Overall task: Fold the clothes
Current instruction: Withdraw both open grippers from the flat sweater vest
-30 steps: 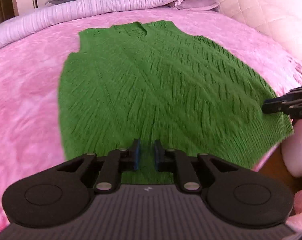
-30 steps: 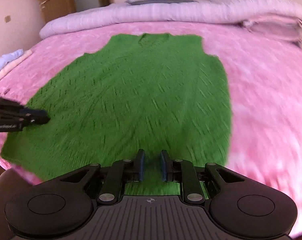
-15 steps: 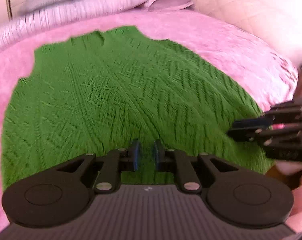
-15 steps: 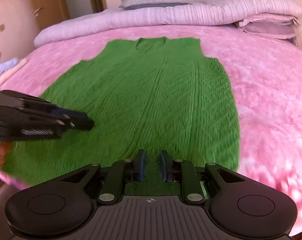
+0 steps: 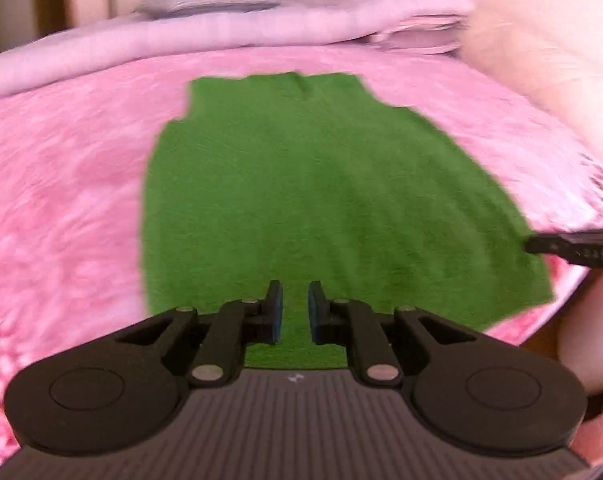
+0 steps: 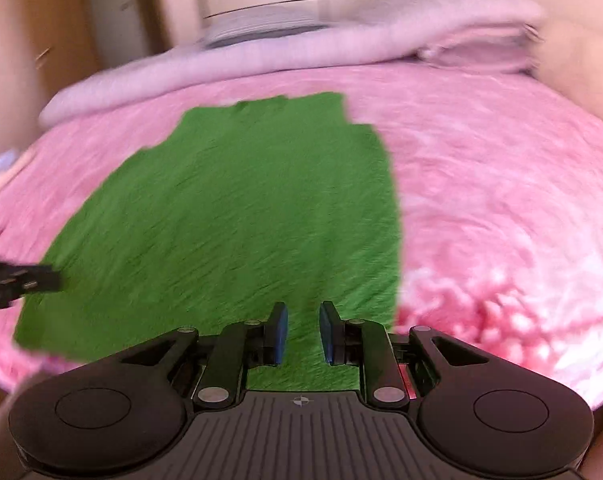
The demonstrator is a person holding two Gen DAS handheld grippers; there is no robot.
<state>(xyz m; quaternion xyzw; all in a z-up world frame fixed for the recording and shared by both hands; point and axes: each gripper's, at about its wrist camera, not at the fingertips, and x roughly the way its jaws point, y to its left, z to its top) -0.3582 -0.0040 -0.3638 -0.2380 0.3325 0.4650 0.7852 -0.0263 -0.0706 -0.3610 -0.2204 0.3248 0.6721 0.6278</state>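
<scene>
Green knitted vest (image 5: 321, 200) lies flat on the pink blanket (image 5: 61, 200) of the bed, neckline toward the headboard end, hem at the near edge of the bed. It's spread out, unfolded, both armholes showing. Both views are blurred, so the knit pattern doesn't read.

Left tongs (image 5: 294, 307) hang over the hem, a little left of its middle, jaws parted with a clear gap of green between the blue pads (image 5: 277, 312); nothing gripped. Right tongs (image 6: 302, 334) sit over the hem toward the vest's right side, near where green meets pink, jaws likewise apart and empty.

Each tool shows in the other's camera as a dark tip at the frame edge, over the vest's lower corner.

At the head of the bed, a rolled pale lilac quilt (image 5: 221, 36) runs across, a grey pillow (image 5: 205, 0) behind it.
</scene>
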